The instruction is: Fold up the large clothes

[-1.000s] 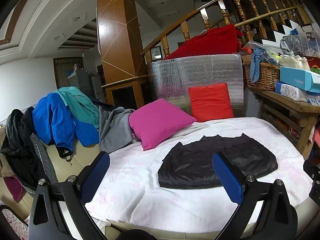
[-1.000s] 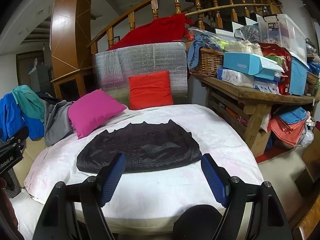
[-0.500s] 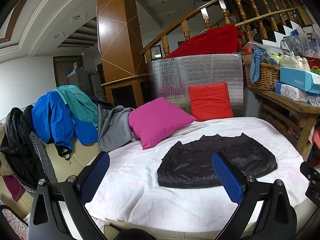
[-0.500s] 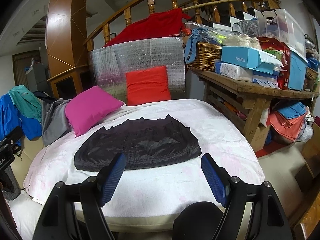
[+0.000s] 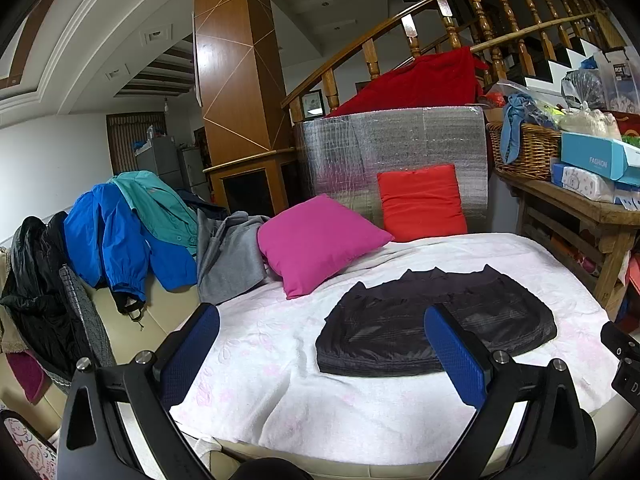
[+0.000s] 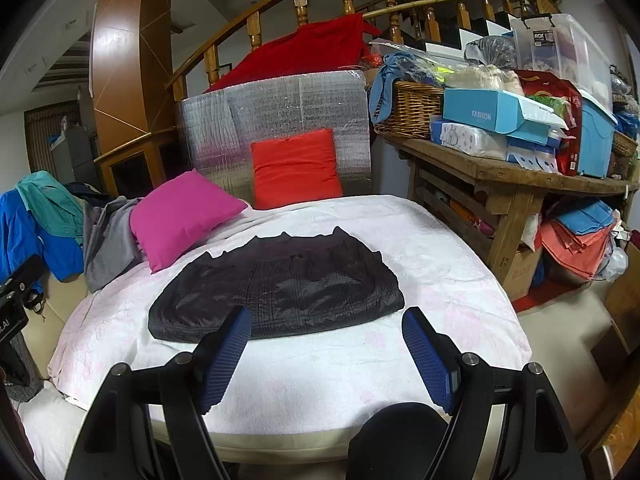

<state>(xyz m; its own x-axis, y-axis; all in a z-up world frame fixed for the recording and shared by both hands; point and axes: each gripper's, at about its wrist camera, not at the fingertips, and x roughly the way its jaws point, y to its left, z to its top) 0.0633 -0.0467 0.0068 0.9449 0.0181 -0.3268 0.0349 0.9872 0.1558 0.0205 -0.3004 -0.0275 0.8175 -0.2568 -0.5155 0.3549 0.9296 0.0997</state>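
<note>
A black quilted garment [image 5: 432,324] lies folded flat on the white floral sheet [image 5: 280,392] of the bed; it also shows in the right wrist view [image 6: 276,288]. My left gripper [image 5: 320,348] is open and empty, held back over the bed's near edge, left of the garment. My right gripper [image 6: 326,348] is open and empty, just short of the garment's near edge above the sheet [image 6: 320,384].
A pink pillow [image 5: 316,240] and a red pillow [image 5: 420,200] lie at the head of the bed. Jackets in blue, teal, grey and black [image 5: 132,236] hang over the sofa on the left. A cluttered wooden table [image 6: 516,172] stands at the right.
Both grippers have drawn back and shifted slightly; the garment sits a little further from the right gripper. The garment itself has not moved.
</note>
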